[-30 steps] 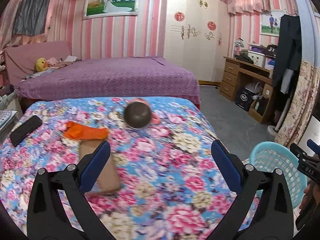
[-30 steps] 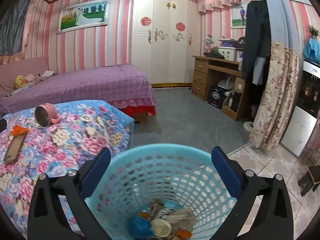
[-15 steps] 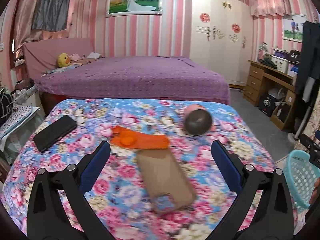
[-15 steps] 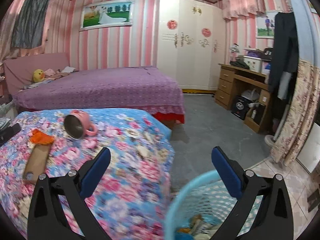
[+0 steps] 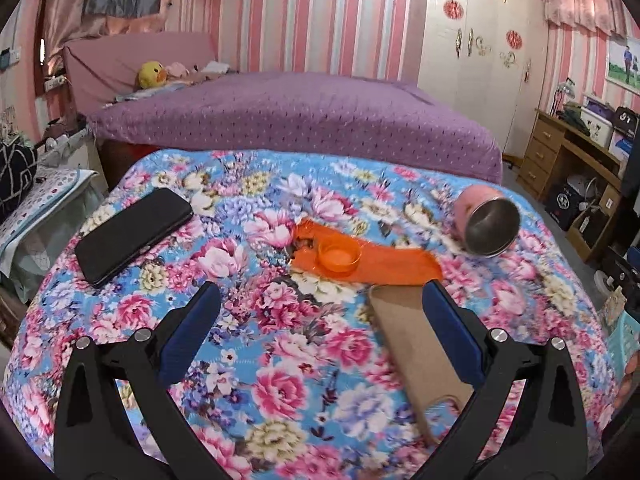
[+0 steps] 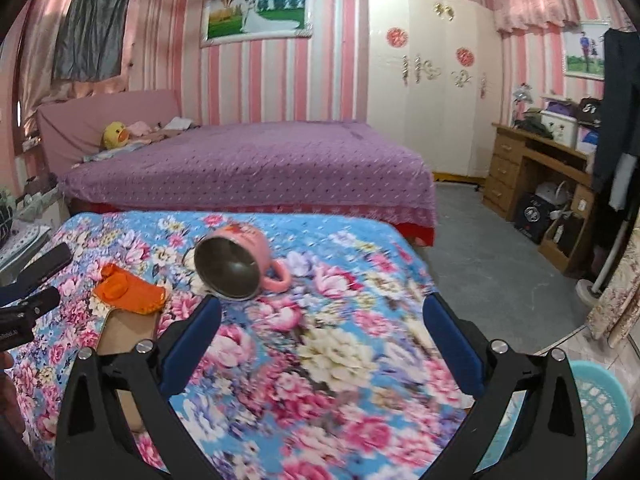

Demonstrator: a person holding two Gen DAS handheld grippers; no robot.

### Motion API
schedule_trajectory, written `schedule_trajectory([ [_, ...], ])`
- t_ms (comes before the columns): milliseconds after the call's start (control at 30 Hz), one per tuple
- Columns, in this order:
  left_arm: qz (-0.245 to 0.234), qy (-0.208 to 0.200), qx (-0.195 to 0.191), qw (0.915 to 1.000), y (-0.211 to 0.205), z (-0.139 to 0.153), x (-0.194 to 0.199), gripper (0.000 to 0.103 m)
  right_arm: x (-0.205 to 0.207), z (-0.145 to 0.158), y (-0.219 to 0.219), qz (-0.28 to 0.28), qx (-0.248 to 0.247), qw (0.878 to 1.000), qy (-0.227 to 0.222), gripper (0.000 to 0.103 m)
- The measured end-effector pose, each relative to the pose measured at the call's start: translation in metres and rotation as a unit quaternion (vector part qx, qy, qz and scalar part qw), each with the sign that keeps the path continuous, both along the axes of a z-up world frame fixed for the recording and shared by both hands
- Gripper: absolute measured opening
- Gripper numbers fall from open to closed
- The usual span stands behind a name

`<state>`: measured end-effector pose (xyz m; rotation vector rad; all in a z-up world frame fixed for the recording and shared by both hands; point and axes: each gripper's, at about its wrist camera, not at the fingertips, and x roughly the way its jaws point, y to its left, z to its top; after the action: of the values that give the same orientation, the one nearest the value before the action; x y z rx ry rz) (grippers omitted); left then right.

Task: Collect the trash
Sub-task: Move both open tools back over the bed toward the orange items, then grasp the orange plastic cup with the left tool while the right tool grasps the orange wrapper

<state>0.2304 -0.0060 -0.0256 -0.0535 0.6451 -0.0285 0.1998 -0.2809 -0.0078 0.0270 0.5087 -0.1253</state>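
The left gripper (image 5: 320,312) hangs over the floral surface (image 5: 280,400) with its blue pads wide apart and nothing between them, touching nothing. The likely step is reaching for the next scrap, and to do it well I would carry the gripper forward and slightly right until the pads straddle the orange wrapper (image 5: 384,260), come down low and close across its narrow width so the small orange cap (image 5: 338,255) sitting on it comes along or gets pinched with it. That wrapper lies just ahead of the gripper; the brown cardboard piece (image 5: 412,344) lies under and beside the right-hand pad, its far end touching the wrapper. Farther ahead to the right a pink mug (image 5: 486,226) lies tipped on its side, and ahead to the left a black phone (image 5: 134,236); neither looks like trash. The right gripper (image 6: 320,320) is likewise spread wide and empty above the same surface, with the blue basket (image 6: 604,404) low at its right edge.
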Motion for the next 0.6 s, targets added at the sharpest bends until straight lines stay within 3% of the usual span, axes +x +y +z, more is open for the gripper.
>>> schedule_trajectory([
  [233, -0.008, 0.034, 0.022, 0.9992, -0.002, -0.017, 0.037, 0.097, 0.018, -0.029, -0.002, -0.002, -0.003, 0.999, 0.032, 0.098],
  [433, -0.028, 0.070, 0.019, 0.9970, -0.014, -0.034, 0.075, 0.082, 0.027, -0.038, -0.018, -0.010, 0.032, 0.998, 0.052, 0.098],
  [600, -0.037, 0.094, 0.023, 0.9946, -0.020, -0.045, 0.101, 0.068, 0.029, -0.040, -0.015, -0.006, 0.025, 0.998, 0.058, 0.098],
])
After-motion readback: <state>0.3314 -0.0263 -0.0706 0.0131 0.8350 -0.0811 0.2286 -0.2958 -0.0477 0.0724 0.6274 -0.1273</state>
